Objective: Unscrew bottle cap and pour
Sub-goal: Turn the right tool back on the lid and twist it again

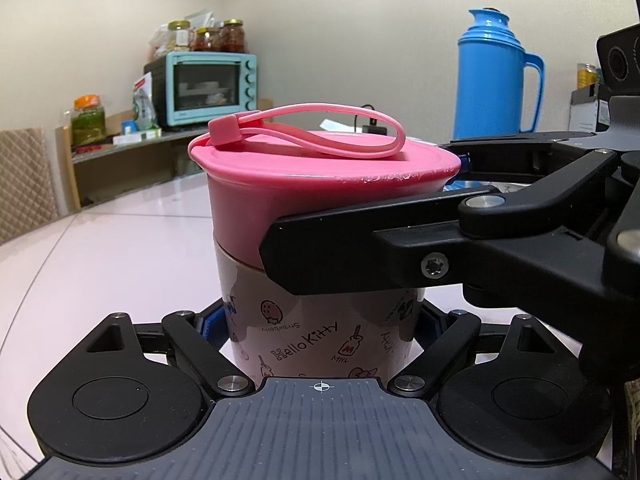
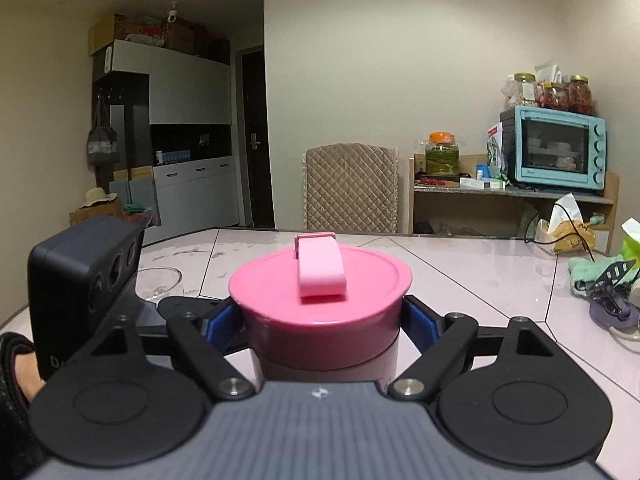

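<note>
Gripped low on its printed body by my left hand-held gripper [image 1: 320,332], the Hello Kitty bottle [image 1: 320,320] stands upright on the pale tiled surface [image 1: 120,248], with a clear glass [image 2: 160,282] just beside it. My right hand-held gripper [image 2: 322,316] reaches in from the side, angled slightly down, blue pads clamped either side of the pink cap [image 2: 320,300]. I judge the unscrewing step is in hand: next comes a firm twist while the left holds steady.
</note>
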Motion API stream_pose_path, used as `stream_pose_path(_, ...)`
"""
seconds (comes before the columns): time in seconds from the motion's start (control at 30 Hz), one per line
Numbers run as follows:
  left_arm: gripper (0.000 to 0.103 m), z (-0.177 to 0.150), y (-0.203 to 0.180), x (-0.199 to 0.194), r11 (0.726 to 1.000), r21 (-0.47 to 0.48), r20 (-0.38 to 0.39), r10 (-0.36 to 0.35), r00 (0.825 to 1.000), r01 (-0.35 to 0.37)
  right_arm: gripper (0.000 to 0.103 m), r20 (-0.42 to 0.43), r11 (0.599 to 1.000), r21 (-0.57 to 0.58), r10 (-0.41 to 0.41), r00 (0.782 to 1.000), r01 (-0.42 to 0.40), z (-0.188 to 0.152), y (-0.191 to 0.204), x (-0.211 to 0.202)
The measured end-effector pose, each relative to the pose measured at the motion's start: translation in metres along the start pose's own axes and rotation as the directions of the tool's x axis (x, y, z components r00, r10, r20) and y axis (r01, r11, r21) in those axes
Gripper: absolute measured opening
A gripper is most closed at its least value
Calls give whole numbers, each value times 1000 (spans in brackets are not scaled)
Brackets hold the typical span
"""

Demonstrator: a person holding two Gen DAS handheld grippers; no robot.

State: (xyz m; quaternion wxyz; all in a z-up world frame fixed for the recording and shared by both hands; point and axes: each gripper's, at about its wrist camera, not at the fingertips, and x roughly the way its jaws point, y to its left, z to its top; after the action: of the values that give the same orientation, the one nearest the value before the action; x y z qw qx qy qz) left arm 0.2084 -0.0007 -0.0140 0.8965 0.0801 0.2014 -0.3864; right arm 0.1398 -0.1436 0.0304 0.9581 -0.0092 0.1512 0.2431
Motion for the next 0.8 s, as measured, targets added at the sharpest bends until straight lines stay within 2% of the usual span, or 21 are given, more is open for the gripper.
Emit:
stream_pose_path(0.07,90,0,-1,0,1000,1,0,1,1000,-1,85,-2,1000,-22,18,1000,-18,1,-2,0)
stream_pose_path(0.23,90,1,-1,1,1000,2,0,1,1000,-1,85,-12,989,-60,134,991,-135,3,-21,1)
stream_pose_path(0.33,90,2,-1,1,1000,1,0,1,1000,-1,85,-33,967,-90,236,971,-239,6,-37,4)
stream_pose_path(0.47,90,2,-1,1,1000,2,0,3,1000,-3,85,-63,899,-117,417,907,-422,12,-68,15)
stream_pose_path(0.57,90,2,0,1,1000,0,0,2,1000,-2,85,-83,861,-141,482,872,-489,17,-77,21)
stream_pose_path(0.7,90,4,2,1,1000,-1,0,2,1000,-2,85,-98,860,-148,478,873,-488,20,-72,19)
stream_pose_path(0.8,90,4,3,1,1000,0,-1,1,1000,-1,88,-119,879,-154,436,892,-450,23,-63,15)
